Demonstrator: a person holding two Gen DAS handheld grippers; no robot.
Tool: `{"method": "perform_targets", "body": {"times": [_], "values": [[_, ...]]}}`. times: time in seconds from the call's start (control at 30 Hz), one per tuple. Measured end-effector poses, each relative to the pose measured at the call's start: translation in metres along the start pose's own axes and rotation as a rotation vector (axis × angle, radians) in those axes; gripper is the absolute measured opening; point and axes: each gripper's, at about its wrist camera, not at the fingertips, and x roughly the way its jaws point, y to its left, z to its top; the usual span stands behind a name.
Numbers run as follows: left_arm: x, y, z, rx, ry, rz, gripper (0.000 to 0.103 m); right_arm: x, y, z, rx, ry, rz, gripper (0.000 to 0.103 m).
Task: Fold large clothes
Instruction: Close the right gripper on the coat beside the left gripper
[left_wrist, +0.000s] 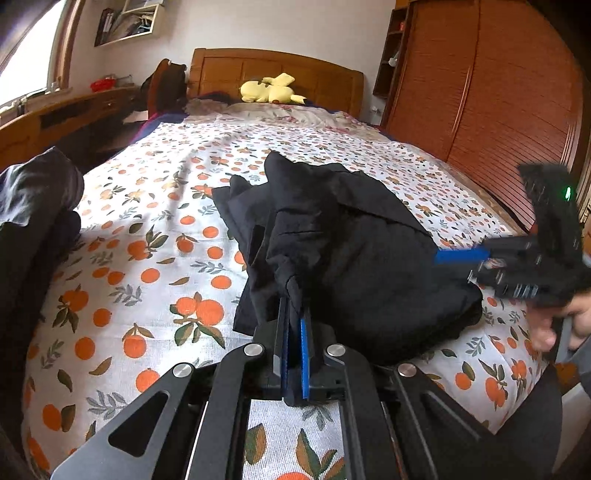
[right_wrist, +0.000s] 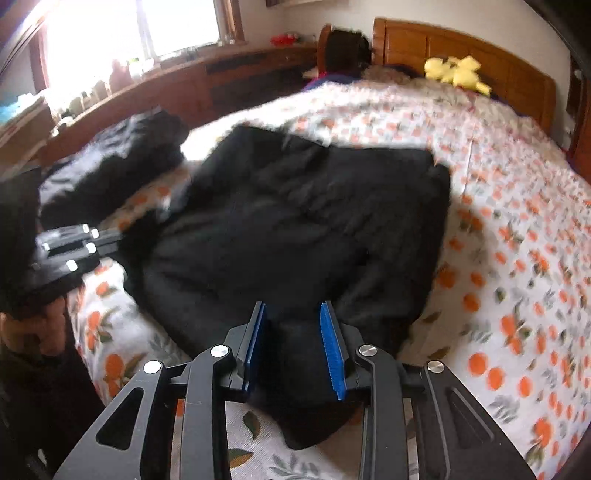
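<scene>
A bed (left_wrist: 155, 206) with an orange-print sheet (wooden headboard (left_wrist: 273, 70) behind) stands between a bright window (right_wrist: 129, 29) and slatted wardrobe (left_wrist: 491, 96).

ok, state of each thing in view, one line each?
left gripper: shut on a pinch of the black garment
right gripper: fingers apart, black cloth between them, grip unclear
black garment: bunched, partly folded on the bed
second dark garment: heaped at the bed's edge
yellow plush toy: lying by the headboard
</scene>
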Motion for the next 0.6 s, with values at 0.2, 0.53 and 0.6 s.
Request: {"method": "perform_targets", "body": {"times": [0.2, 0.53, 0.6], "values": [[0.002, -0.002, 0.001, 0.005, 0.000, 0.006, 0.006, -0.001, -0.045, 0.040, 0.034, -0.048, -0.072, 0.056], [0.005, -0.002, 0.002, 0.004, 0.005, 0.008, 0.007, 0.075, -0.122, 0.090, 0.168, 0.020, -0.129, 0.073], [0.005, -0.002, 0.002, 0.006, 0.005, 0.009, 0.007, 0.090, -0.128, 0.093, 0.194, 0.038, -0.123, 0.080]]}}
